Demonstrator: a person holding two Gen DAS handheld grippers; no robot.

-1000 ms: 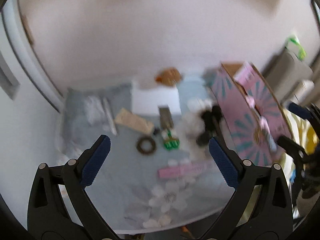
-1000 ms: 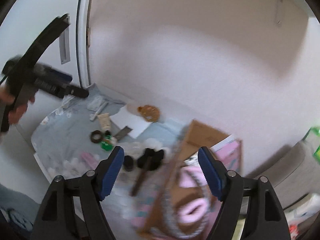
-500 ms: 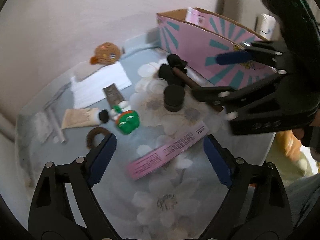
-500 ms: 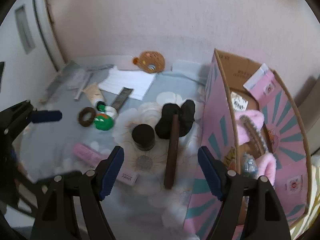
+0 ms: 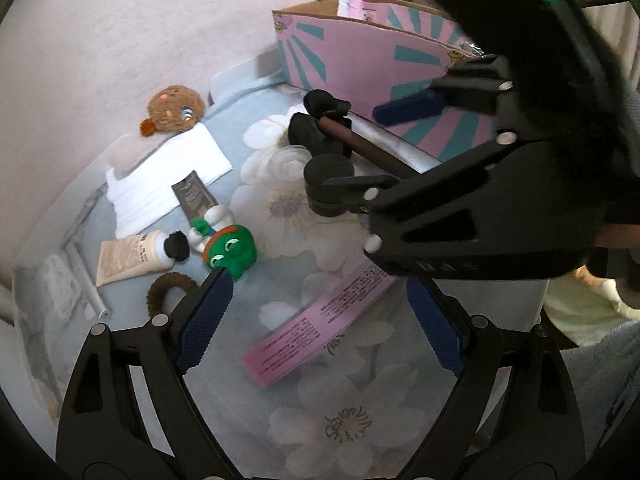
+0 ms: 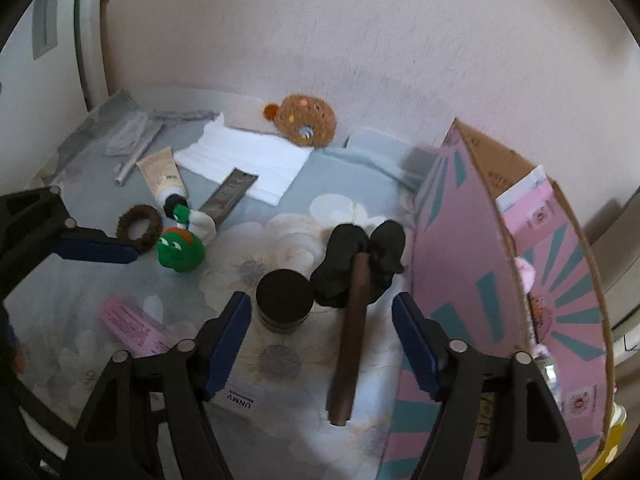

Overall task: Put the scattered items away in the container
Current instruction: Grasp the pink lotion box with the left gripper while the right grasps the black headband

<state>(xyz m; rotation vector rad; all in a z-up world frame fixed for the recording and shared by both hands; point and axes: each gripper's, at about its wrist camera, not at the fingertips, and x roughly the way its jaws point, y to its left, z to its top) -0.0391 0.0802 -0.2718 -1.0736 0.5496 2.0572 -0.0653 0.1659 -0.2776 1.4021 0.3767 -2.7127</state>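
My left gripper [image 5: 320, 320] hangs open over a long pink box [image 5: 320, 324] lying flat on the flowered table cover; its pads do not touch it. My right gripper [image 6: 322, 340] is closing, pads apart, with a brown stick [image 6: 352, 332] and a black-lidded jar [image 6: 284, 296] below the gap. The stick rests on a black bow [image 6: 360, 256]. The pink cardboard container [image 6: 460, 260] with teal rays stands just right of it and holds pink items. A green frog toy [image 5: 232, 248], a brown scrunchie [image 5: 168, 292] and a cream tube [image 5: 132, 256] lie at the left.
A folded white cloth [image 6: 244, 160], a dark sachet [image 6: 230, 194] and a brown fuzzy cookie-shaped plush [image 6: 306, 120] lie near the back wall. Silvery packets [image 6: 128, 140] sit at the far left corner. The table's front edge runs close under both grippers.
Both grippers have come down closer to the table, so the items look larger. The right gripper's jaws have narrowed. The right gripper now fills the upper right of the left wrist view.
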